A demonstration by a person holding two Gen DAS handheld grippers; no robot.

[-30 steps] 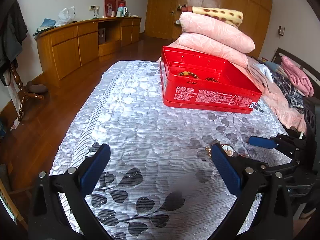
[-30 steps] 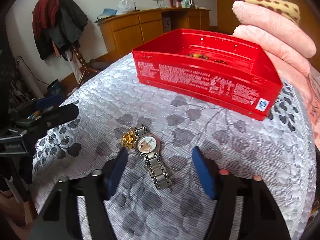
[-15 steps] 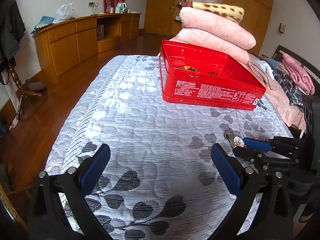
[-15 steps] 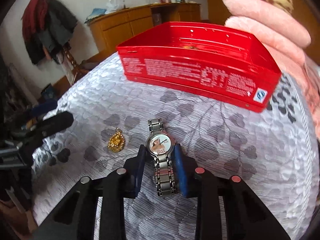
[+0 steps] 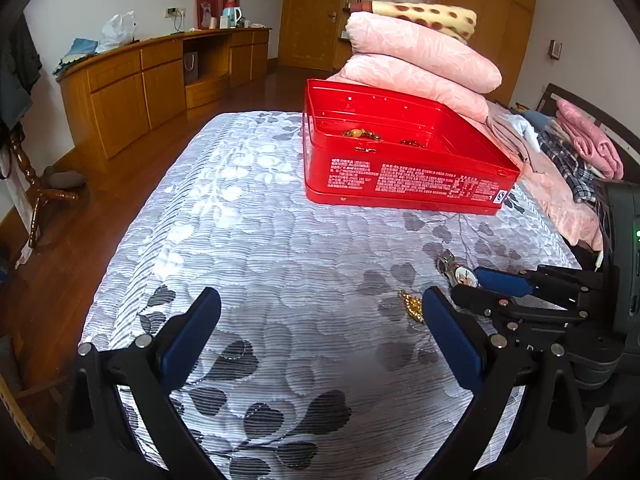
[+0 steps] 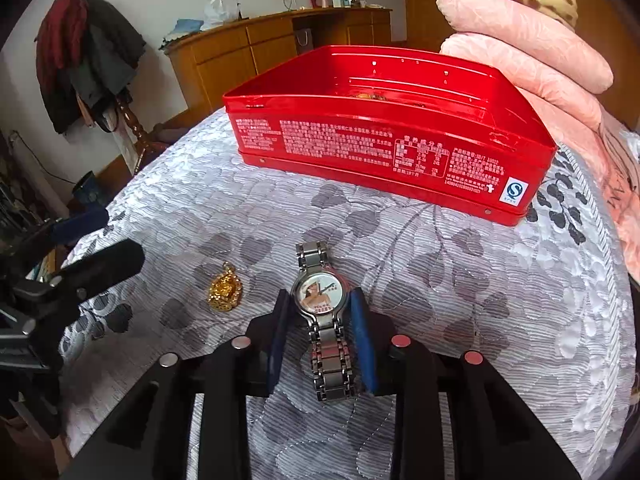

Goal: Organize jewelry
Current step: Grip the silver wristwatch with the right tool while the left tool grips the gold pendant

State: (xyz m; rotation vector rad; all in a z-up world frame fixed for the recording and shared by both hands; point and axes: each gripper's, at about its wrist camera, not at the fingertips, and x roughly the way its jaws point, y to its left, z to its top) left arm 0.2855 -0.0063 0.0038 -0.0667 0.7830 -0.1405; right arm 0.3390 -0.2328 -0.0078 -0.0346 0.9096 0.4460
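Observation:
A silver watch (image 6: pixel 320 298) with a metal band lies on the grey leaf-patterned bedspread. My right gripper (image 6: pixel 318 304) is shut on its case, one blue pad against each side. The left wrist view shows the same grip, with the right gripper (image 5: pixel 466 280) on the watch (image 5: pixel 460 274). A gold pendant (image 6: pixel 225 292) (image 5: pixel 412 306) lies loose on the bedspread just left of the watch. The open red tin (image 6: pixel 380 148) (image 5: pixel 400 176) stands farther back and holds beaded jewellery (image 5: pixel 360 134). My left gripper (image 5: pixel 320 300) hangs open over the bedspread, nothing between its fingers.
Pink pillows (image 5: pixel 420 52) and a spotted blanket are stacked behind the tin. Folded clothes (image 5: pixel 576 148) lie along the bed's right side. A wooden cabinet (image 5: pixel 140 88) runs along the left wall and a coat stand (image 6: pixel 88 56) is beside the bed. The bed edge drops off at left.
My right gripper's jaws went from wide apart to shut on the watch case. The watch now lies straighter and farther from the pendant. My left gripper stayed open and barely moved.

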